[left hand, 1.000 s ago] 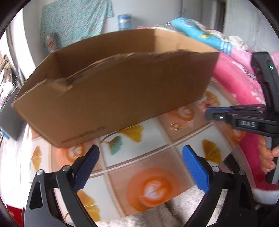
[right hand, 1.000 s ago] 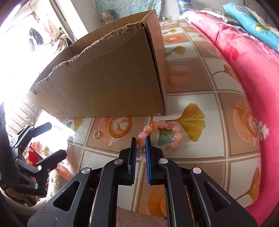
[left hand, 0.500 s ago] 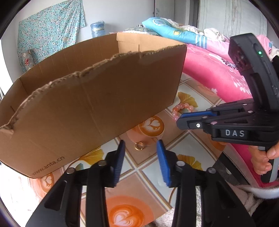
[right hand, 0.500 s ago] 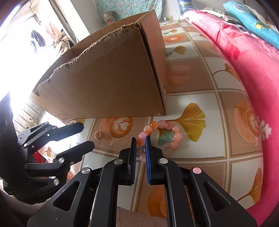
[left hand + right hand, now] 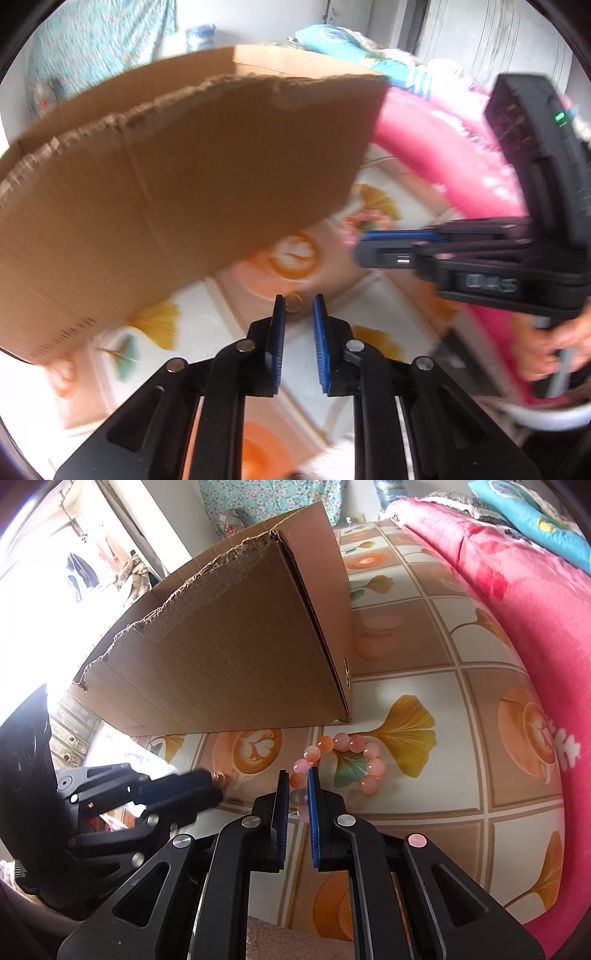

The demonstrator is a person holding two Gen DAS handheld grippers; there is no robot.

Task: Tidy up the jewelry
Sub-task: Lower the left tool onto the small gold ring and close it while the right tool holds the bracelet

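Note:
A small gold ring [image 5: 294, 304] lies on the patterned mat just in front of the torn cardboard box [image 5: 166, 184]. My left gripper [image 5: 297, 299] is closing. The ring sits between its tips against the left pad, with a sliver of gap on the right. The right wrist view shows the same left gripper [image 5: 216, 794] low at the left, the ring [image 5: 218, 775] at its tip. My right gripper [image 5: 295, 775] is shut on a bead of the pink-orange bead bracelet [image 5: 369, 753], which rests on the mat by the corner of the box [image 5: 240, 657]. The left wrist view is blurred.
A pink blanket [image 5: 517, 590] bounds the mat [image 5: 461, 812] on the right. In the left wrist view a hand [image 5: 546, 350] holds the right gripper [image 5: 364, 245] in front of the blanket [image 5: 443, 173]. A fluffy rug edge [image 5: 277, 938] lies nearest to me.
My left gripper swung over to the ring and its jaws narrowed from wide apart to a small gap around it. The right gripper stayed still on the bracelet.

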